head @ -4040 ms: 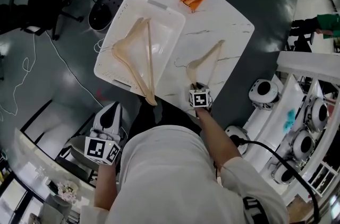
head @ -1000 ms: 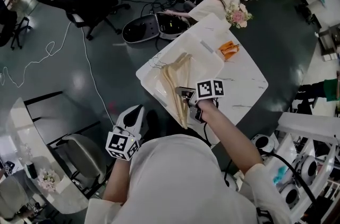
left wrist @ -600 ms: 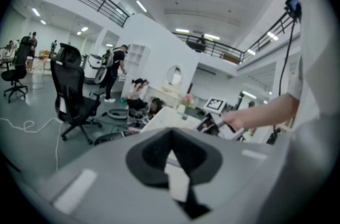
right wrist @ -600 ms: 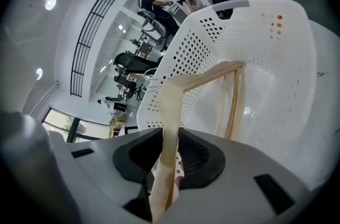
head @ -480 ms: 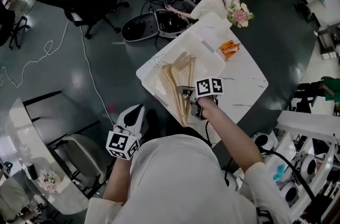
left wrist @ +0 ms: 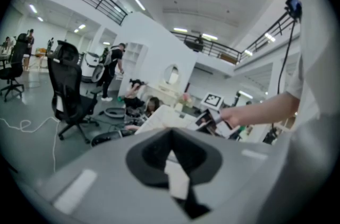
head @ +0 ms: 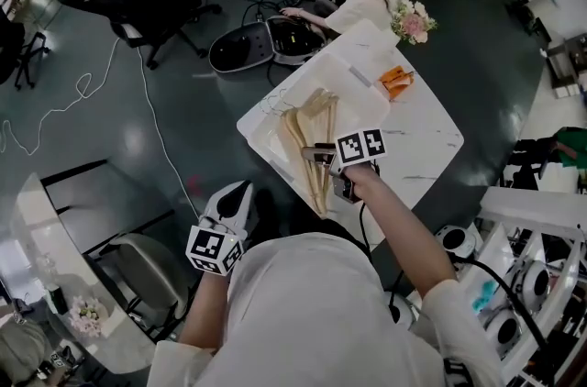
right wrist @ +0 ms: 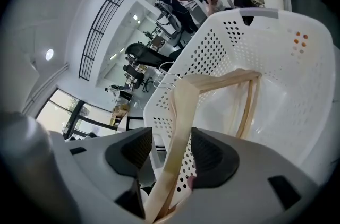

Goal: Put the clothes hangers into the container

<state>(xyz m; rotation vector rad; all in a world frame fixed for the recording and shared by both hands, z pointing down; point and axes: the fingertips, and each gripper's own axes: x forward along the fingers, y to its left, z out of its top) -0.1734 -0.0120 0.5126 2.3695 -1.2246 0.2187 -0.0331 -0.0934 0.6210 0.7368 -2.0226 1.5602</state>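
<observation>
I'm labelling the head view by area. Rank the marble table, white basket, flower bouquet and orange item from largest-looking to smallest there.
1. marble table
2. white basket, which lies on the table
3. flower bouquet and orange item: both small and they look about alike, so I would not rank them against each other.

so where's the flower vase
Head view: the flower vase sits at the marble table's far corner, just beyond the orange item and the white basket.
</observation>
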